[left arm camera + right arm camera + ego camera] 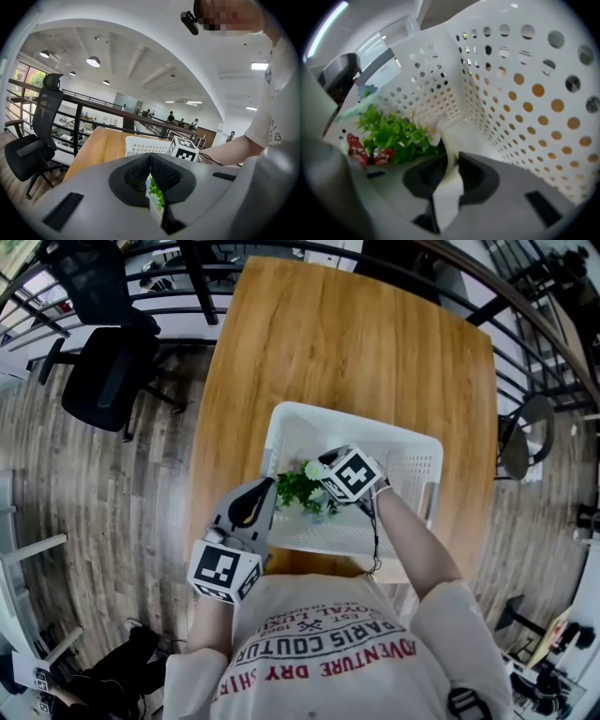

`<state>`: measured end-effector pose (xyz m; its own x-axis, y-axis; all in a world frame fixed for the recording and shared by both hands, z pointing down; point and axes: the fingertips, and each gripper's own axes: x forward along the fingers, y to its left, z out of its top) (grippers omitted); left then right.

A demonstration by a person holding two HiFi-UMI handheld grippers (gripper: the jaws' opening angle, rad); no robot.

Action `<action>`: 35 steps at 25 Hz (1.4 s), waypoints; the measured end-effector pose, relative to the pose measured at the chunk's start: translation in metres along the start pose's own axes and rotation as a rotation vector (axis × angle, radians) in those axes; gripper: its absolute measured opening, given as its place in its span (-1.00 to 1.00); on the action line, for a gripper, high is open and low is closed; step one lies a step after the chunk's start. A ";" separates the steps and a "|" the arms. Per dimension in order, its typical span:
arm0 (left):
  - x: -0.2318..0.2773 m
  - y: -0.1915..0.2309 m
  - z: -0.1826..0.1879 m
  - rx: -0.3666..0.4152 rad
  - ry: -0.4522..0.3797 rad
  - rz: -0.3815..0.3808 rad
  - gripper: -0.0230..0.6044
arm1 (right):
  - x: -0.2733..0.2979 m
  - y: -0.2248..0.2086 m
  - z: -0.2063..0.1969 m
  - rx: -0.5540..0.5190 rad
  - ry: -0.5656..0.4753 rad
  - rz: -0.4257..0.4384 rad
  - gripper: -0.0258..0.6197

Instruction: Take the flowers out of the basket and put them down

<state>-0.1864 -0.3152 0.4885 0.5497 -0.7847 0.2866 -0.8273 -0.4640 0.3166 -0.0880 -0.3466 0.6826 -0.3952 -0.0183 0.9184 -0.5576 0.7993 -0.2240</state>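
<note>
A bunch of flowers (300, 488) with green leaves and a pale bloom lies in the near left part of a white perforated basket (412, 442) on the wooden table (347, 343). My right gripper (323, 501) points steeply down into the basket at the bunch. In the right gripper view its jaws (451, 157) press on a white strip that runs up to the flowers (393, 133), beside the basket wall (525, 93). My left gripper (262, 491) sits at the basket's near left rim. In the left gripper view its fingertips (150, 157) meet, with green leaves (157, 194) showing behind them.
A black office chair (108, 371) stands on the wood floor left of the table. A dark railing (525, 324) curves behind and to the right. The basket takes up the table's near half, and the person's arm (412, 540) reaches over its near rim.
</note>
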 end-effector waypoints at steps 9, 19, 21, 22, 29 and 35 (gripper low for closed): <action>0.000 -0.002 -0.002 0.022 0.003 -0.009 -0.85 | -0.004 -0.001 0.000 0.043 -0.001 0.014 -0.64; -0.006 -0.011 0.016 0.095 -0.005 -0.069 -0.85 | -0.023 0.009 -0.005 0.063 -0.035 -0.063 -0.66; -0.009 -0.014 0.021 0.107 -0.015 -0.078 -0.85 | -0.038 0.007 -0.001 0.057 -0.067 -0.094 -0.66; -0.010 -0.016 0.023 0.112 -0.018 -0.082 -0.85 | -0.045 0.007 0.002 0.052 -0.086 -0.108 -0.66; -0.018 -0.039 0.029 0.158 -0.028 -0.123 -0.85 | -0.094 0.009 0.006 0.036 -0.185 -0.175 -0.66; -0.014 -0.092 0.045 0.209 -0.078 -0.171 -0.85 | -0.148 0.009 -0.006 0.009 -0.253 -0.181 -0.66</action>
<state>-0.1228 -0.2802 0.4147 0.6797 -0.7130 0.1719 -0.7335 -0.6610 0.1585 -0.0300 -0.3334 0.5468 -0.4571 -0.3097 0.8337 -0.6413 0.7643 -0.0677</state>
